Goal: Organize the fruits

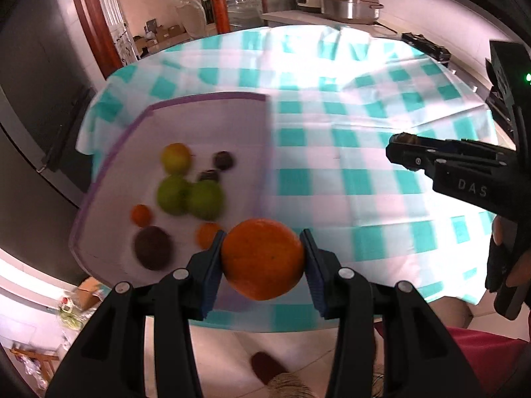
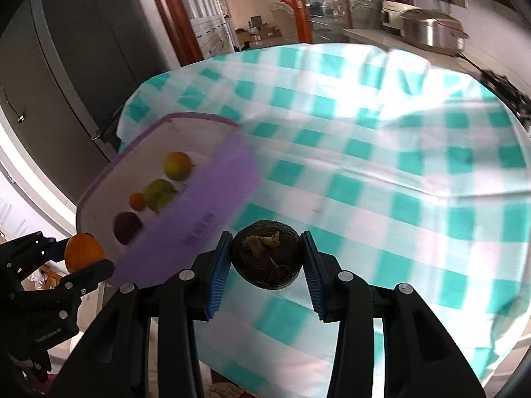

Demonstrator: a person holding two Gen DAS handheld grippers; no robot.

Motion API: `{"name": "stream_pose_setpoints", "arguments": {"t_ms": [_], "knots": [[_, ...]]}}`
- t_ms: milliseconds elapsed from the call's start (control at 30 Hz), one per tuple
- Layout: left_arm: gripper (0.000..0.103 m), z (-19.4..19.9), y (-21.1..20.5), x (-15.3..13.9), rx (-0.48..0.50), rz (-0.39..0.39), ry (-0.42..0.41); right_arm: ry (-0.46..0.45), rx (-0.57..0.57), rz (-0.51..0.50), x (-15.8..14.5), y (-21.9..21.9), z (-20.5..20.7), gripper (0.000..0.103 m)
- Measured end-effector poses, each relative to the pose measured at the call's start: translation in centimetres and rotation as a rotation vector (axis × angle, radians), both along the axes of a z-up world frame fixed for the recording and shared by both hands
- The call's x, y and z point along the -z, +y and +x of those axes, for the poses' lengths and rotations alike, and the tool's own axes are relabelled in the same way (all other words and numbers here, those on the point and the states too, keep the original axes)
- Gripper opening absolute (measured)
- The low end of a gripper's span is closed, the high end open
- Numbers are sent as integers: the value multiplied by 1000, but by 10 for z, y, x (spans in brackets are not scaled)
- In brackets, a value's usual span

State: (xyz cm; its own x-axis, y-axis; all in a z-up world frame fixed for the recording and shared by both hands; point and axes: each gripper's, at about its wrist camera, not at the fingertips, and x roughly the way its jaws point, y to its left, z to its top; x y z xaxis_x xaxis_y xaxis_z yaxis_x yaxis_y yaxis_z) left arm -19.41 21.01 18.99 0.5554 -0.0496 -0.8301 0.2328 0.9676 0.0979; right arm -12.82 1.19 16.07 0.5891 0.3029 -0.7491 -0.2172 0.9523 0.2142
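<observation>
Left wrist view: the left gripper (image 1: 263, 258) has its fingers clamped on an orange (image 1: 263, 258) at six o'clock, held over the near edge of the surface (image 1: 365, 152), beside the purple-rimmed tray (image 1: 205, 99). The orange is round, with no clear long axis, so it could roll out of so narrow a hold.

Right wrist view: the right gripper (image 2: 267, 258) is clamped on a dark round fruit (image 2: 267, 258) at six o'clock, stem end facing the camera. Its wrinkled skin could slip.
</observation>
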Motion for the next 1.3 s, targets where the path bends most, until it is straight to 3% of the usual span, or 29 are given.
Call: {"name": "stream_pose_setpoints", "arguments": {"t_ms": [200,433,600,733,867,933,1067,1200,1300], "knots": [[45,18,62,23,34,17,52,9,18,-1,0,80,21,41],[45,42,94,59,27,-40,147,100,-29,-113,16,142,56,41],[45,60,90,78,37,-47,176,148,-105,-190,31,167,88,42],[45,77,91,90,19,-15,192,161,-188,-332,44,189,107,42],[45,95,99,110,-38,-17,246,239,-262,-420,73,204,128,43],[45,99,101,112,-55,-36,248,214,-296,-511,79,212,132,46],[46,102,99,114,-57,-19,266,236,-289,-543,83,209,144,48],[49,102,98,114,-46,-11,267,248,-301,-517,82,209,145,66],[62,100,98,110,-30,-13,250,239,-286,-528,82,208,142,69]]}}
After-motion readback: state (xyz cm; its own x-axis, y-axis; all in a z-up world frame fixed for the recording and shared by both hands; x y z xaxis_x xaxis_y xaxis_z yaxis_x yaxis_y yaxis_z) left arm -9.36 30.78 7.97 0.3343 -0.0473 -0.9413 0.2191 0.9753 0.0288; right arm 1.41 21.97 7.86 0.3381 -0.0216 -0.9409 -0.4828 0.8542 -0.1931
